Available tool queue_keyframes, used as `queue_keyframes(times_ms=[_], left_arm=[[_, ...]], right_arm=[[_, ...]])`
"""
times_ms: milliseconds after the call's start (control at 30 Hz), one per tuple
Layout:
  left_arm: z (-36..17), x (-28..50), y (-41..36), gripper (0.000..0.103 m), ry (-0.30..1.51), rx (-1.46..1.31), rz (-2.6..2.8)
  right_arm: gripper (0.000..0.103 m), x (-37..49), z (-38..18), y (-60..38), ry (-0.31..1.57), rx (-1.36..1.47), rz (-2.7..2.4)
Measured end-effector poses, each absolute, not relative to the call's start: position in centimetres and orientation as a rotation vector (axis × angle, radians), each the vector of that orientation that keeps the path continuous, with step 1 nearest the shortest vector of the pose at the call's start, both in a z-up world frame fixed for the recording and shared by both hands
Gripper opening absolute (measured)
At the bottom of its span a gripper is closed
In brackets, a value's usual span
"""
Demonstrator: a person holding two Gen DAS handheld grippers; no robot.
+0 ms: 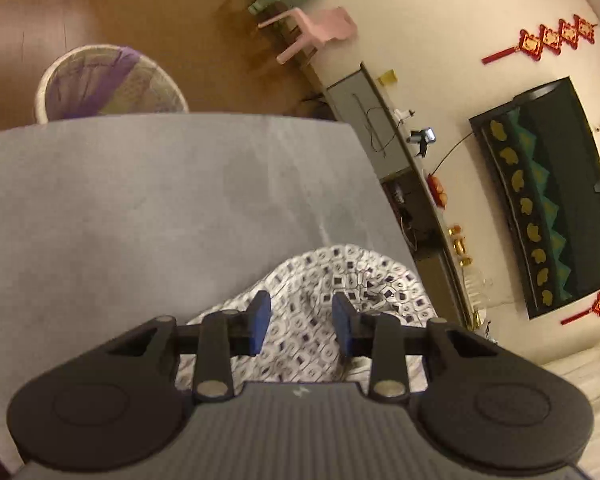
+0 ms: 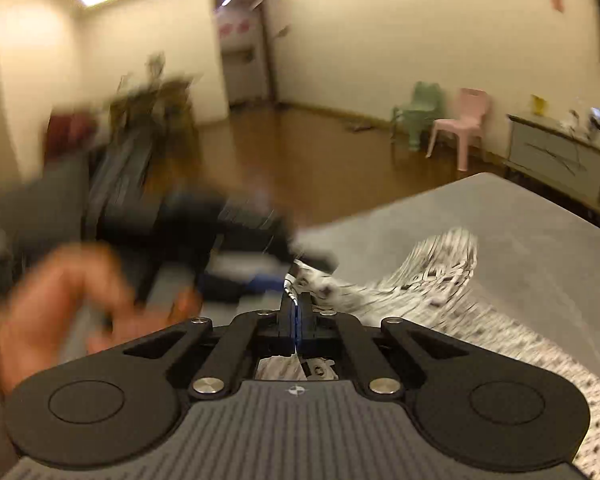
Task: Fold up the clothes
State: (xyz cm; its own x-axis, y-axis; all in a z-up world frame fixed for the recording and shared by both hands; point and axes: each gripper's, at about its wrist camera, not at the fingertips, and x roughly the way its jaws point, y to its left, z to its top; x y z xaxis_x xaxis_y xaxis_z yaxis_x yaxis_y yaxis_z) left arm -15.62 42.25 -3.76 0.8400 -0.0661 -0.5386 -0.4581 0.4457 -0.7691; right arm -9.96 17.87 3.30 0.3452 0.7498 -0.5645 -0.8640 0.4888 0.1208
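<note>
Two grippers are seen, one in each wrist view. The left gripper [image 1: 301, 322] is held low over the near right part of a grey table [image 1: 140, 200], tilted so that the room appears rolled sideways; its blue-padded fingers [image 1: 260, 320] stand well apart, with nothing between them, and a patterned garment [image 1: 340, 276] lies directly below and beyond them. The right gripper [image 2: 296, 310] is pointed forward and slightly upward across the table's [image 2: 540, 232] near edge, and its jaws are pressed together on a bunched fold of the same white, dark-printed garment [image 2: 432, 276], a tuft of which is seen sticking out past the fingertips.

From that pinched point the cloth is stretched away to the right and onward over the table, so its long axis is seen running from the right gripper toward the far right; the far end is raised into a blurred peak. More cloth is draped down at the lower right.

In the right wrist view a strongly blurred hand [image 2: 72, 308] is shown at the left, wrapped around a dark blurred device; its pose cannot be told further. A round basket [image 1: 108, 80] stands on the floor beyond the table.
</note>
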Motion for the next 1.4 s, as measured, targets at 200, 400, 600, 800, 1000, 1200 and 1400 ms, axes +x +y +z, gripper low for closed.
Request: queue_keyframes(times_ms=[200, 400, 600, 800, 1000, 1200, 1400], left_arm=[[-0.6, -14.7, 39.0, 0.049, 0.550, -0.794, 0.122], [2.0, -12.6, 30.3, 0.058, 0.590, -0.301, -0.049], [-0.4, -12.2, 24.2, 0.066, 0.675, 0.120, -0.034], [-3.0, -11.4, 25.9, 0.011, 0.770, 0.142, 0.079], [-0.9, -15.3, 38.8, 0.014, 0.627, -0.537, 0.407], [-1.9, -18.2, 40.9, 0.055, 0.584, -0.804, 0.358], [-3.3, -15.8, 38.9, 0.042, 0.703, -0.680, 0.339]], right_arm=[[0.015, -18.5, 1.9, 18.9, 0.573, -0.355, 1.167], [0.061, -19.6, 2.2, 13.3, 0.555, -0.298, 1.134], [0.065, -17.0, 1.0, 6.1, 0.678, -0.182, 0.928], [0.065, -15.0, -1.7, 2.1, 0.734, -0.093, 0.835], [0.065, -14.9, -2.3, 0.4, 0.735, -0.080, 0.816], [0.066, -14.4, -2.7, -1.3, 0.741, -0.071, 0.782], [0.072, -16.0, -1.5, -3.7, 0.694, -0.190, 0.750]])
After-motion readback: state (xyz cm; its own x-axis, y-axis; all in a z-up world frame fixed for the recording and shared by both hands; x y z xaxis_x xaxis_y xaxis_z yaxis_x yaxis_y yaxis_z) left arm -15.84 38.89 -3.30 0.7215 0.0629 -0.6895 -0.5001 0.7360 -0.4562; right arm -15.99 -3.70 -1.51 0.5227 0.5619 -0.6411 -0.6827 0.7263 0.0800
